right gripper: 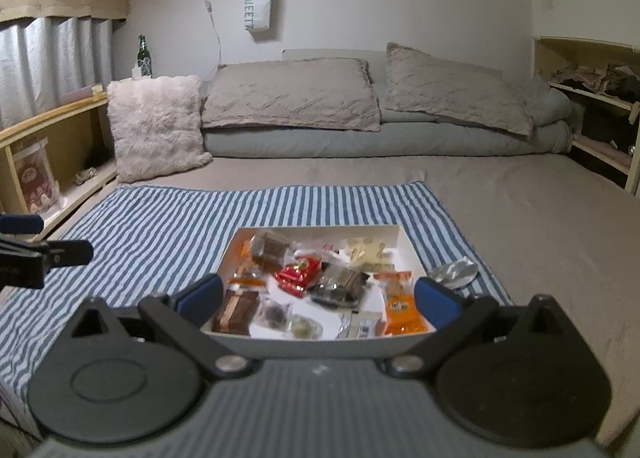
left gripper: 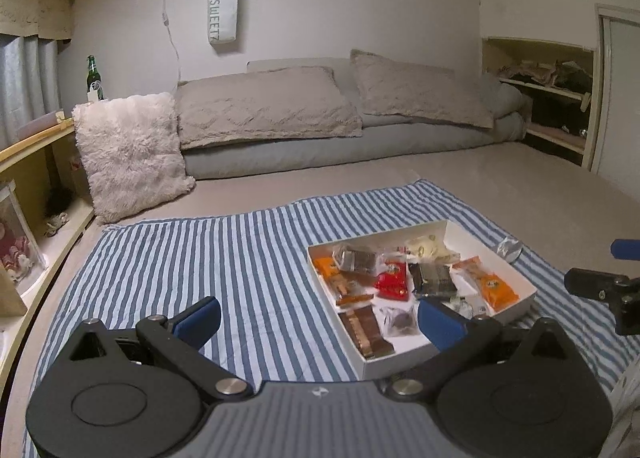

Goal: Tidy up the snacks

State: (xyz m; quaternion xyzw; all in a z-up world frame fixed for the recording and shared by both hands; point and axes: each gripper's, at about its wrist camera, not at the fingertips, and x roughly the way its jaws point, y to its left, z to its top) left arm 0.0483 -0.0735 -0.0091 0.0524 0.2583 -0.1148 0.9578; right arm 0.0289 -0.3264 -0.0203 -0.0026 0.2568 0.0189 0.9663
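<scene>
A shallow white box (left gripper: pixel 486 240) (right gripper: pixel 404 238) lies on a blue-and-white striped cloth (left gripper: pixel 200 258) (right gripper: pixel 152 225) spread over the bed. It holds several wrapped snacks: orange packets (left gripper: pixel 494 288) (right gripper: pixel 400 304), a red packet (left gripper: pixel 392 284) (right gripper: pixel 298 274), dark bars (left gripper: pixel 434 278) (right gripper: pixel 340 284) and a brown bar (left gripper: pixel 364 328) (right gripper: pixel 234 308). A silver foil packet (left gripper: pixel 509 248) (right gripper: pixel 456 272) lies on the cloth just right of the box. My left gripper (left gripper: pixel 320 322) is open, to the left of the box, nothing between its fingers. My right gripper (right gripper: pixel 318 300) is open above the box's near edge.
Pillows (right gripper: pixel 292 97) and a folded grey duvet (right gripper: pixel 380 141) line the far end of the bed. A fluffy cushion (left gripper: pixel 128 153) leans at the left by a low wooden shelf (right gripper: pixel 52 113) with a green bottle (left gripper: pixel 93 75). An open cupboard (left gripper: pixel 544 97) stands at right.
</scene>
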